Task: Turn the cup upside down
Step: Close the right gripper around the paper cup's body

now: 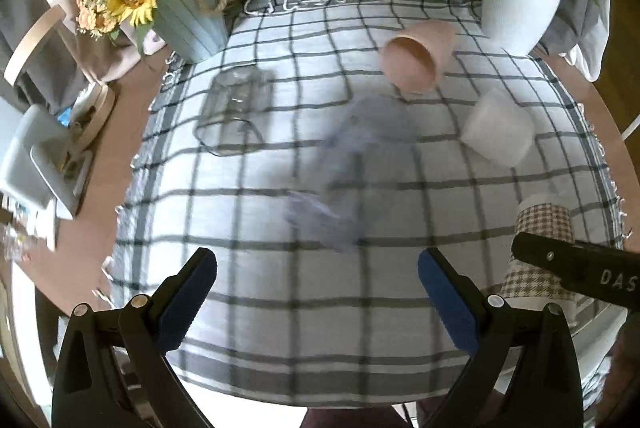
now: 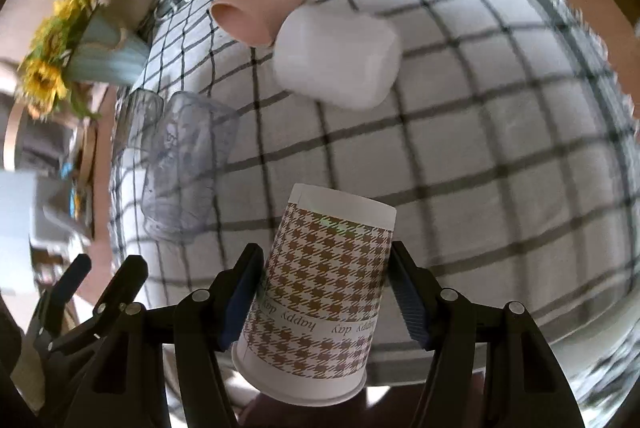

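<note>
Nearest the right wrist camera, the right hand-held gripper (image 2: 320, 292) holds the houndstooth paper cup (image 2: 320, 292) across its mid-wall, one blue pad on each side. The cup's rolled rim is at the near, lower end, towards the camera, and its closed base points away over the checked cloth (image 2: 500, 156); the long axis runs roughly along the fingers, leaning slightly right at the far end. The printed "happy day" band reads inverted, so the cup looks already turned or close to it, though whether it touches the surface I cannot tell.

This cup is likely light and thin-walled, so it should crush under a hard squeeze and slip from a slack one. The mid-wall grip seems sound; nearer the stiff rim would resist denting better.

The left hand-held gripper (image 1: 318, 292) hovers over the cloth with its fingers spread wide and nothing between them.

Farther out lie a clear plastic cup (image 2: 184, 168) and a white cup (image 2: 336, 60) on their sides, then a pink cup (image 2: 264, 4) tipped over and a glass jar (image 1: 236, 108). Beyond stand the sunflower vase (image 1: 192, 20) and a white plant pot (image 1: 520, 8).
</note>
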Tool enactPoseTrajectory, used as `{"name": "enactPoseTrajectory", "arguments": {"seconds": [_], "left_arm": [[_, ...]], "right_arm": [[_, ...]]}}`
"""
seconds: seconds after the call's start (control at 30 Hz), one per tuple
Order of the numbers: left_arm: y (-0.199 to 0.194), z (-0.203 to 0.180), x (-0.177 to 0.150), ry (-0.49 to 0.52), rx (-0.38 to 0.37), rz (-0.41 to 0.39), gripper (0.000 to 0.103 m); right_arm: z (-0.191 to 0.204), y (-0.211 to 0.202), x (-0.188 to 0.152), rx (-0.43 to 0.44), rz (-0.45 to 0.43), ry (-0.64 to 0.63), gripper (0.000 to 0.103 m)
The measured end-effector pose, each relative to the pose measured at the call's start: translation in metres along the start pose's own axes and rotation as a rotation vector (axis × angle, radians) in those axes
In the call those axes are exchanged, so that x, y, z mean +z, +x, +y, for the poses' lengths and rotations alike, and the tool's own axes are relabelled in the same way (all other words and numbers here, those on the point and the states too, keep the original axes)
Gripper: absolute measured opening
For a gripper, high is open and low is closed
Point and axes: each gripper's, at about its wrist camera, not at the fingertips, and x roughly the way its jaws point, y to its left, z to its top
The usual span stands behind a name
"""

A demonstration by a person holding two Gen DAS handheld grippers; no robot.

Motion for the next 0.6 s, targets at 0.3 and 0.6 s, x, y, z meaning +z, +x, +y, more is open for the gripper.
{"name": "enactPoseTrajectory", "arguments": {"seconds": [0.3, 0.6], "left_arm": [[0.002, -0.077, -0.013, -0.098, -0.010, 0.068, 0.103], [0.011, -0.111, -0.021, -0.120, 0.071, 0.122, 0.103]], "right_arm": [[-0.050, -0.030, 0.019, -0.066, 0.064, -0.180, 0.064], [-0.069, -0.022, 0.040, -0.137, 0.133, -0.379, 0.064]]}}
